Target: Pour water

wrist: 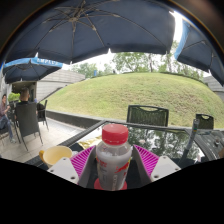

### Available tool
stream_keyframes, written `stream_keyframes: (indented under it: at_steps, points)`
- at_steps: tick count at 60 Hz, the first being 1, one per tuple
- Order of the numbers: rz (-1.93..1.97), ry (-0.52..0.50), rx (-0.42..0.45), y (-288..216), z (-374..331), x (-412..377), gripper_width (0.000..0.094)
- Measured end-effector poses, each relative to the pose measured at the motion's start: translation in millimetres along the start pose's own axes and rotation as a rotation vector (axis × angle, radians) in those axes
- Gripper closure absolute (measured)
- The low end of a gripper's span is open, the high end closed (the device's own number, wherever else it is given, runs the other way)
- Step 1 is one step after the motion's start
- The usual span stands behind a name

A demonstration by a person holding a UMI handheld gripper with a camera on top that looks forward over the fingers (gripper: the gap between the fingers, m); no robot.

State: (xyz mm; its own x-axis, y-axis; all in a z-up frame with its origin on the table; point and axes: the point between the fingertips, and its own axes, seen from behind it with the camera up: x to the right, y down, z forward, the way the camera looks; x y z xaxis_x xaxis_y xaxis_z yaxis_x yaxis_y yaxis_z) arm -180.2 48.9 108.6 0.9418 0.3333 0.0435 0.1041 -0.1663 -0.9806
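A clear plastic bottle [113, 160] with a red cap and a red-and-white label stands upright between my gripper's [113, 170] two fingers. The magenta pads [82, 160] press against both of its sides, so the gripper is shut on the bottle. A yellow bowl or cup [56, 154] sits on the glass table [190, 140] just left of the fingers. The bottle's base is hidden below the fingers.
Dark metal patio chairs [148, 115] stand beyond the table, more [27, 118] at the left. A person [5, 105] sits at the far left. Large dark umbrellas [90, 25] hang overhead. A grassy mound [130, 92] rises behind.
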Motion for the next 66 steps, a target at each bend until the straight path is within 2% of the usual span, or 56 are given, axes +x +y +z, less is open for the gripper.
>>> stream_keyframes:
  at_steps: [1, 2, 4, 9, 15, 23, 35, 50, 61, 66]
  points:
    - [-0.001, 0.004, 0.004, -2.8, -3.4, 1.3, 0.0108]
    - [-0.002, 0.007, 0.011, -2.5, -4.8, 4.3, 0.0085]
    - [-0.013, 0.008, 0.023, -5.8, -18.4, 0.4, 0.0117]
    - [-0.095, 0.019, 0.035, -12.6, -44.6, 4.8, 0.0091]
    - [-0.203, 0.053, 0.084, -7.4, -83.7, 3.1, 0.0095]
    - [-0.276, 0.108, 0.099, -0.7, -130.6, 0.1, 0.0096]
    - [-0.239, 0.071, 0.103, 17.4, -177.8, -9.5, 0.0095]
    - [-0.167, 0.076, 0.071, 34.4, -198.8, -7.6, 0.0093]
    - [-0.061, -0.032, 0.068, 46.1, -197.9, -32.6, 0.0095]
    - [-0.038, 0.015, 0.060, 49.4, -194.6, -18.4, 0.0094]
